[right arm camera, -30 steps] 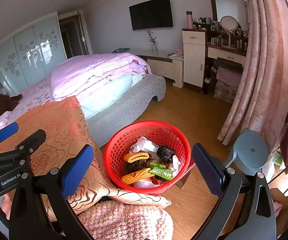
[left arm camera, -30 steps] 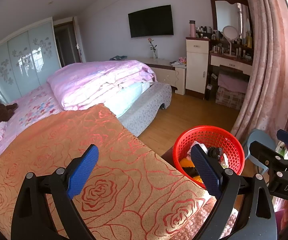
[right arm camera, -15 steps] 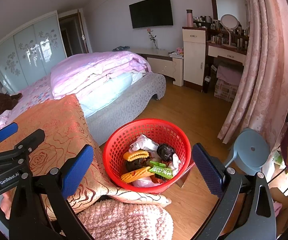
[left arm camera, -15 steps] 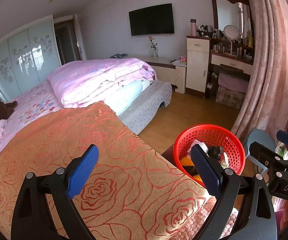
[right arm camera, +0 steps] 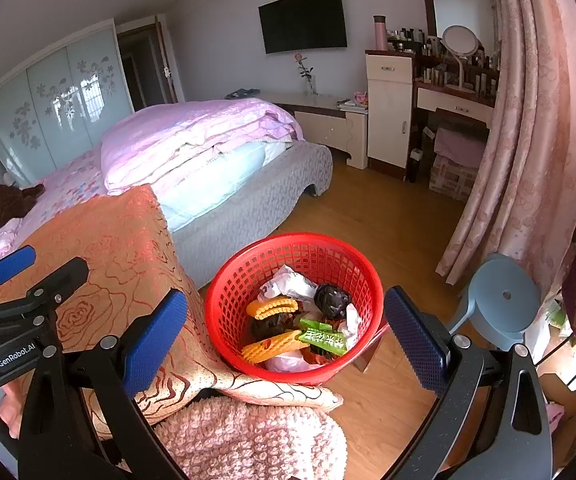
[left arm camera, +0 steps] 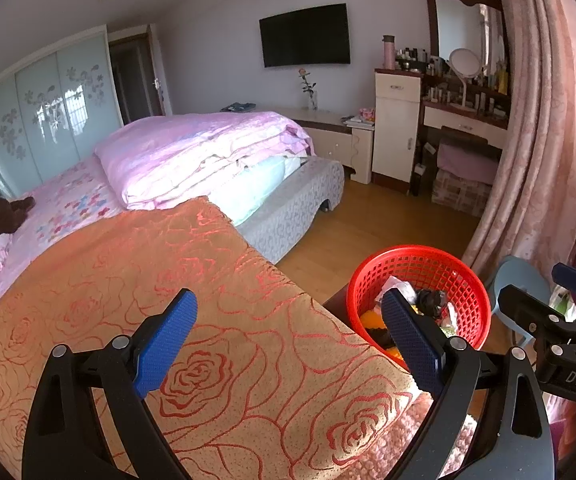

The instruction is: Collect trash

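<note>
A red mesh basket (right arm camera: 244, 280) stands on the floor beside the bed and also shows in the left wrist view (left arm camera: 463, 276). It holds trash: yellow wrappers (right arm camera: 274, 306), a green wrapper (right arm camera: 321, 334), white crumpled paper (right arm camera: 288, 282) and a dark ball (right arm camera: 331, 300). My right gripper (right arm camera: 286, 338) is open and empty, hovering just above and in front of the basket. My left gripper (left arm camera: 288, 338) is open and empty above the orange rose-patterned blanket (left arm camera: 168, 280). The right gripper also shows at the right edge of the left wrist view (left arm camera: 567, 312).
A bed with pink quilts (left arm camera: 208, 152) fills the left. A fluffy pink cloth (right arm camera: 256, 436) lies below the basket. A light blue stool (right arm camera: 499, 300) stands right of the basket by pink curtains (right arm camera: 535, 120). A dresser with mirror (right arm camera: 455, 60) is at the back.
Both grippers have shifted very slightly; the view has crept a little toward the basket. Both stay open and empty.
</note>
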A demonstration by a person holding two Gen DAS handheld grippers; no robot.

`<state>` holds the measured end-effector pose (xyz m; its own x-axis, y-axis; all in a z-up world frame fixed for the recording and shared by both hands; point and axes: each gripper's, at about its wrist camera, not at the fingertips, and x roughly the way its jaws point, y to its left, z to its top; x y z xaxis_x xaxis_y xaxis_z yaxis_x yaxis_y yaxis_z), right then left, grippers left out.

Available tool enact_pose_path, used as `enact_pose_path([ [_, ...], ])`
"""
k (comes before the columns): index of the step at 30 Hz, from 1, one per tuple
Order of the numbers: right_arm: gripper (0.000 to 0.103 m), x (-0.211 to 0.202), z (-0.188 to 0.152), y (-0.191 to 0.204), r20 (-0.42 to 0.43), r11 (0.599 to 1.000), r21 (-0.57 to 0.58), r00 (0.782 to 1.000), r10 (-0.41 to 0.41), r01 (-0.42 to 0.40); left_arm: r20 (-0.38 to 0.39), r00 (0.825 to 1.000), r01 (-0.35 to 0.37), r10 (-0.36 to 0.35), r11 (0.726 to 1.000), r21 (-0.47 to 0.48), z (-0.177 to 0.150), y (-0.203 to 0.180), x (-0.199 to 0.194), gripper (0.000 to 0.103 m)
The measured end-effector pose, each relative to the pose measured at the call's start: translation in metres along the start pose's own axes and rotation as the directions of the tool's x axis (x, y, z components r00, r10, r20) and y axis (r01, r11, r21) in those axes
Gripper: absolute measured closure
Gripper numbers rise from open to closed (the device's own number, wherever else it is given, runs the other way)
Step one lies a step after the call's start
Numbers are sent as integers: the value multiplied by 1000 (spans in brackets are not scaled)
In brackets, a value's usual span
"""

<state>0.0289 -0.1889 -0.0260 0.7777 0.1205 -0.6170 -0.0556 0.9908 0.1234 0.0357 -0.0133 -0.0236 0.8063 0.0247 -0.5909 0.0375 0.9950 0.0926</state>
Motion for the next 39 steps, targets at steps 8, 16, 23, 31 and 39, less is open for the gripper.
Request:
enact_pose_path([
  [8,7,0,1,0,-1,1000,1,1000,0,0,-1,1000,7,-7,1000,-4,0,1,-2,13],
  [16,7,0,2,0,-2,1000,1,1000,-1,1,-9,1000,18,-18,1000,-8,2,0,-2,13],
  [23,7,0,3,0,-3,1000,1,1000,0,0,-4,1000,23,-23,1000,-13,4,2,-3,13],
  [31,7,-1,-4,-1,-8,1000,2,1000,2,-2,-14,999,51,-51,999,-19,4,1,0,13],
  [39,7,-1,-7,-2,-13,1000,1,1000,-1,1,6,998,66,-66,998,-12,4,1,-2,13],
])
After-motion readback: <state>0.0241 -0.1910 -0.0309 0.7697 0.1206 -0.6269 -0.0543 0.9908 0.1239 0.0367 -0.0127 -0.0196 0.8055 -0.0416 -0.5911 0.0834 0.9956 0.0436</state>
